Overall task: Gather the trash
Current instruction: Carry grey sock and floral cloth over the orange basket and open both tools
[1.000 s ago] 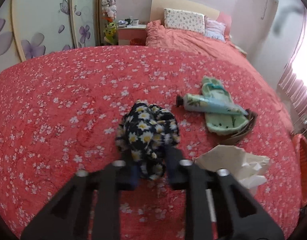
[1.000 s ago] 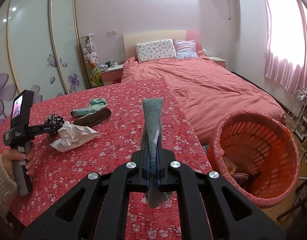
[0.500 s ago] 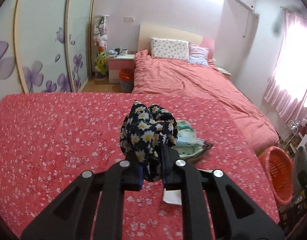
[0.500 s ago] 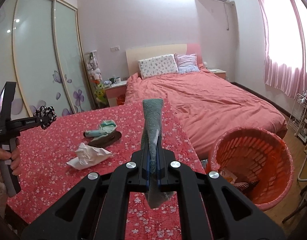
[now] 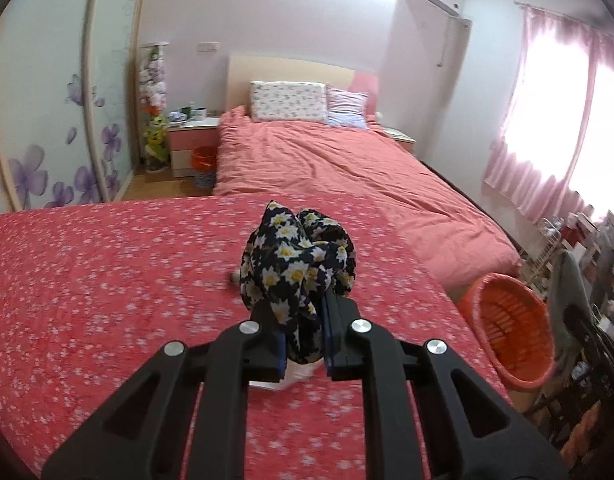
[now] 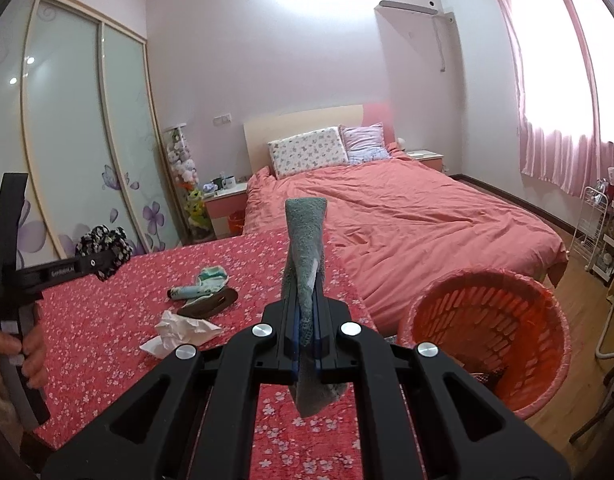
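Ideally each gripper, the left (image 5: 303, 354) pinching a black daisy-print fabric bundle (image 5: 297, 270) and the right (image 6: 307, 354) a grey-green folded cloth (image 6: 305, 256), lets go squarely above the orange plastic mesh basket (image 6: 483, 320).

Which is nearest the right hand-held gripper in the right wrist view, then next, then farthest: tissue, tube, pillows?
1. Tissue: crumpled on the table, just left of the right hand-held gripper.
2. Tube: farther back on the table, left.
3. Pillows: farthest, at the headboard.
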### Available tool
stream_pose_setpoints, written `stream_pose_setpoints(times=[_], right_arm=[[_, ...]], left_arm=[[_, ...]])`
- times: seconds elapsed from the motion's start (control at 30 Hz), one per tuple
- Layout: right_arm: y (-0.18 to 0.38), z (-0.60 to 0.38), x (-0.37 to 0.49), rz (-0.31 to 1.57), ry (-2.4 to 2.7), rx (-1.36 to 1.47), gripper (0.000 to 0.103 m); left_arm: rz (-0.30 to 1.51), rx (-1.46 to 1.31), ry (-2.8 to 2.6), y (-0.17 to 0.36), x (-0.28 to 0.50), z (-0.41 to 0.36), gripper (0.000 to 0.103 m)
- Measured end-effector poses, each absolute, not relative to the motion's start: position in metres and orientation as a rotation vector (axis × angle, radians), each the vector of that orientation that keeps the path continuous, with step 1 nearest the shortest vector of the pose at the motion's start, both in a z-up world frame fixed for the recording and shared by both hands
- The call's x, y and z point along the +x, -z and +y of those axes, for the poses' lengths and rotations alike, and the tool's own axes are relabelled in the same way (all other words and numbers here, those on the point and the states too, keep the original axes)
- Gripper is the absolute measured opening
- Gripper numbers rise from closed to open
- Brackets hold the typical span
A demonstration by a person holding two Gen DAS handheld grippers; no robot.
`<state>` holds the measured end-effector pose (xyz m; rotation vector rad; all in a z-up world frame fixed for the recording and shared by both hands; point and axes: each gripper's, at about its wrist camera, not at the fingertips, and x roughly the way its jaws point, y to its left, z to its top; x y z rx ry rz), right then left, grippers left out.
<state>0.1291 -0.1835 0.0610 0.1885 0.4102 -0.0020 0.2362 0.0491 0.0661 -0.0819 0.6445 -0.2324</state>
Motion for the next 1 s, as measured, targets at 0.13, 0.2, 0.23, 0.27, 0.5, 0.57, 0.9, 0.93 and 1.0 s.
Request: stream_pose_setpoints(times=[0.13, 0.2, 0.23, 0.27, 0.5, 0.57, 0.9, 0.93, 1.0], right_arm=[[-0.062, -0.194, 0.127, 0.405, 0.012, 0.215, 0.005], [-0.063, -0.198, 0.126, 0.402, 0.019, 0.224, 0.005], [-0.062, -0.200, 0.126, 0.400, 0.022, 0.225, 0.005], [-0.062, -0.201, 0.125, 0.397, 0.026, 0.227, 0.005], [-0.063, -0.222, 0.118, 0.378, 0.072, 0.250, 0.005], [-0.062, -0.228, 0.116, 0.375, 0.089, 0.252, 0.005], [-0.056, -0.278, 0.109, 0.367, 0.209, 0.298, 0.005], [-0.056, -0.281, 0.109, 0.368, 0.214, 0.303, 0.005], [-0.053, -0.288, 0.109, 0.372, 0.228, 0.313, 0.005]], left_arm=[[0.649, -0.083, 0.316, -0.066, 0.227, 0.018, 0.014], [0.651, -0.077, 0.351, -0.065, 0.223, 0.006, 0.014], [0.653, -0.074, 0.370, -0.064, 0.221, -0.002, 0.014], [0.657, -0.075, 0.390, -0.062, 0.218, -0.010, 0.014], [0.680, -0.082, 0.498, -0.053, 0.207, -0.056, 0.014], [0.685, -0.078, 0.527, -0.049, 0.204, -0.072, 0.014], [0.714, -0.017, 0.655, -0.032, 0.192, -0.145, 0.014], [0.720, -0.016, 0.666, -0.030, 0.192, -0.150, 0.014], [0.731, -0.019, 0.686, -0.026, 0.195, -0.159, 0.014]])
